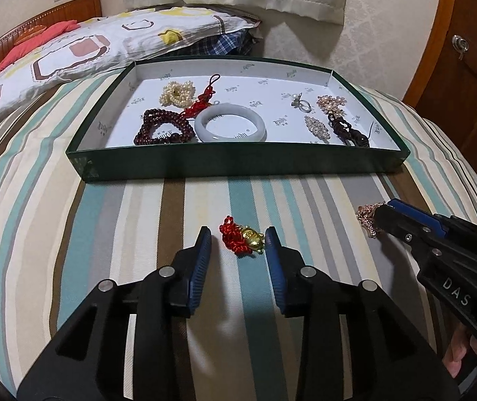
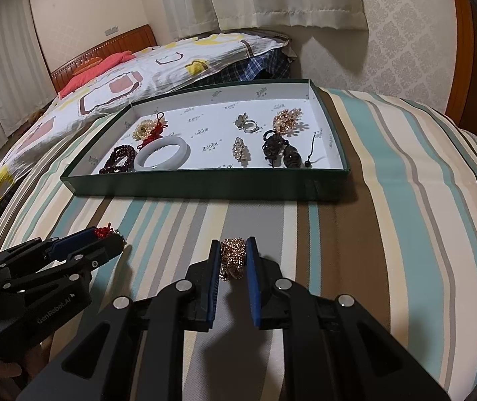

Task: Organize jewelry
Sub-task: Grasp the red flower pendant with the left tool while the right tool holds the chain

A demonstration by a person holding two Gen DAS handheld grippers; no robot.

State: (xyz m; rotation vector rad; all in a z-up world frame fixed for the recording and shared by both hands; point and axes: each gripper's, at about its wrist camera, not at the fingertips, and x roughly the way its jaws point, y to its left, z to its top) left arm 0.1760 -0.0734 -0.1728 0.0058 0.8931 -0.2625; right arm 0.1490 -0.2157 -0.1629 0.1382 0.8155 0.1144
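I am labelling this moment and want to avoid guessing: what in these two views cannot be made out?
- Rose-gold piece: right wrist view, the right gripper covers its sides; left wrist view shows only a tip. What kind of piece it is stays unclear.
- Red-and-gold charm: whether the left gripper pads touch it is unclear; right wrist view, the fingers hide most of it.
- Box print: too small to read.

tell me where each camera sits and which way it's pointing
Left wrist: on the left gripper, angled down over the striped bedspread at the red knotted cord charm with gold piece lying between its open jaws; the right gripper and some fingers show at right.
Right wrist: on the right gripper, shut on a rose-gold sparkly chain piece; the left gripper shows at left.
Shared: both face the dark green shallow cardboard tray of jewelry, pillows and curtains.
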